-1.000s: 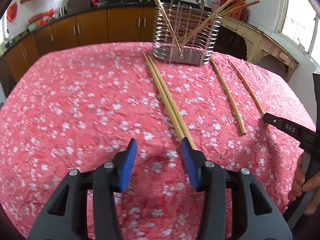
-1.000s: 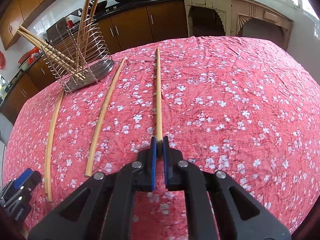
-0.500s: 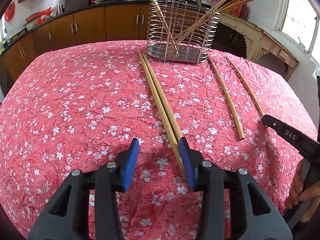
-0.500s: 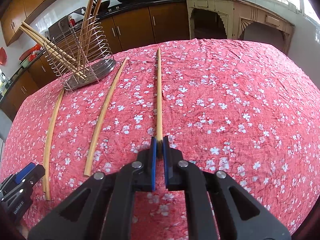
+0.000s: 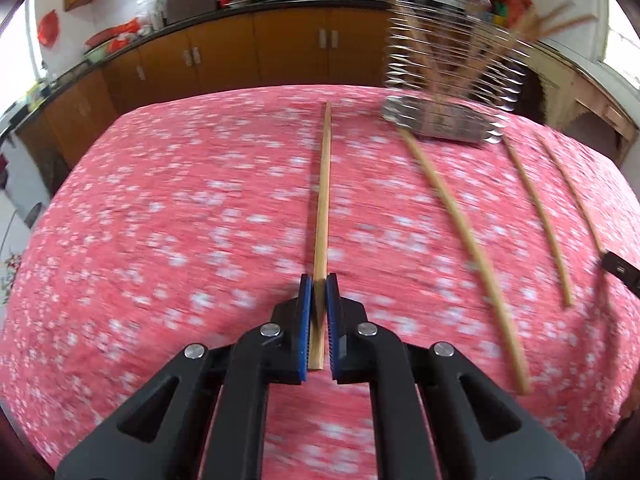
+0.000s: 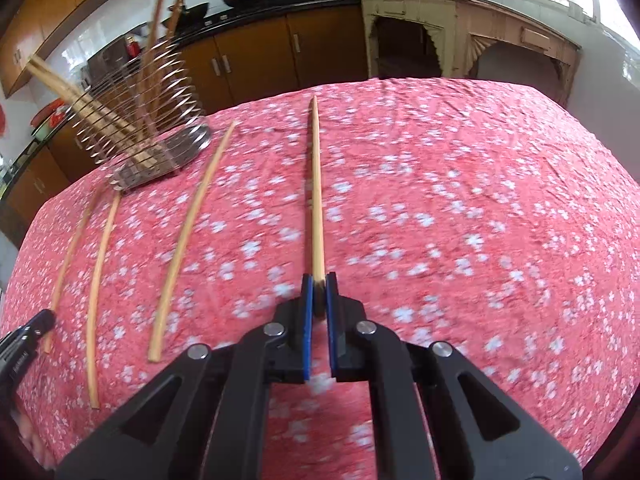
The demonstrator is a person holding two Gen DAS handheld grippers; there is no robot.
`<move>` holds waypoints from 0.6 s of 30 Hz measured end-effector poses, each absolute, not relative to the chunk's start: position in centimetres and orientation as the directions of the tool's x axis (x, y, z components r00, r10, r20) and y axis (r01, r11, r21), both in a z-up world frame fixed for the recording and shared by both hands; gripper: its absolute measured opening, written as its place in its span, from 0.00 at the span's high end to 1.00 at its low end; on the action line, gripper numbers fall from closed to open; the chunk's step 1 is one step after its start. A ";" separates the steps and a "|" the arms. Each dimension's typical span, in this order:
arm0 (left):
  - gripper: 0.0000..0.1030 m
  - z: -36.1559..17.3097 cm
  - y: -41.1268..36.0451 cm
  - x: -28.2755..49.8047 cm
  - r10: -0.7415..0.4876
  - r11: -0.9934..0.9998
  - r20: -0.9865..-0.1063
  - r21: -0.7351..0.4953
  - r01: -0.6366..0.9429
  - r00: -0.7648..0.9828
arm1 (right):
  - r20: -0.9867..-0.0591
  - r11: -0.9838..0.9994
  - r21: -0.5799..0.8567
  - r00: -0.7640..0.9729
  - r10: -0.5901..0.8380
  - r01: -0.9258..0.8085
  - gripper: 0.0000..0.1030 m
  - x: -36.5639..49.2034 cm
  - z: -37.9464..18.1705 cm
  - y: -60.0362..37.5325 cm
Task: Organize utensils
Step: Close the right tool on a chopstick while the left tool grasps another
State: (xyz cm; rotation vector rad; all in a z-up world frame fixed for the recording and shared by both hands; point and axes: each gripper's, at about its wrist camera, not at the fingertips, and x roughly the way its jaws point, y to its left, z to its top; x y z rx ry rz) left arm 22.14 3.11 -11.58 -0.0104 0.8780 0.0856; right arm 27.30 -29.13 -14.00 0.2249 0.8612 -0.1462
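My left gripper (image 5: 319, 280) is shut on one wooden chopstick (image 5: 323, 200), which points ahead over the red flowered tablecloth (image 5: 180, 220). Its former partner chopstick (image 5: 460, 240) lies to the right on the cloth, and another (image 5: 536, 220) lies further right. My right gripper (image 6: 319, 280) is shut on a chopstick of its own (image 6: 317, 192), which also points ahead. The wire utensil holder (image 5: 444, 92), with several chopsticks standing in it, sits at the far side of the table and shows in the right wrist view as the holder (image 6: 148, 132) at far left.
The right gripper's tip (image 5: 620, 270) shows at the right edge, the left gripper's tip (image 6: 24, 344) at the left edge. Two loose chopsticks (image 6: 188, 236) (image 6: 100, 276) lie between holder and near edge. Wooden kitchen cabinets (image 5: 280, 52) stand behind the table.
My left gripper closed on one chopstick of the side-by-side pair and swung left with it, leaving the other on the cloth. The right gripper kept its hold and stayed about in place.
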 end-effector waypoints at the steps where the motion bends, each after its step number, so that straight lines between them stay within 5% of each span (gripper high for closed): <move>1: 0.93 -11.6 3.7 22.4 0.079 0.996 -0.769 0.029 -0.088 0.634 | -0.765 0.962 0.134 0.642 -0.050 0.236 0.93 27.3 -14.0 -29.7; 11: 0.90 -11.1 7.8 22.1 -0.037 0.996 -0.746 -0.085 -0.041 0.665 | -0.775 0.942 0.140 0.626 -0.089 0.306 0.90 27.2 -14.0 -33.3; 15: 0.58 -10.5 7.4 20.3 -0.051 0.995 -0.724 -0.092 -0.024 0.688 | -0.772 0.946 0.136 0.630 -0.085 0.294 0.89 26.4 -14.0 -33.1; 18: 0.58 -10.5 6.7 19.6 -0.037 0.998 -0.718 -0.057 -0.007 0.695 | -0.763 0.951 0.110 0.638 -0.106 0.290 0.89 26.1 -14.2 -32.6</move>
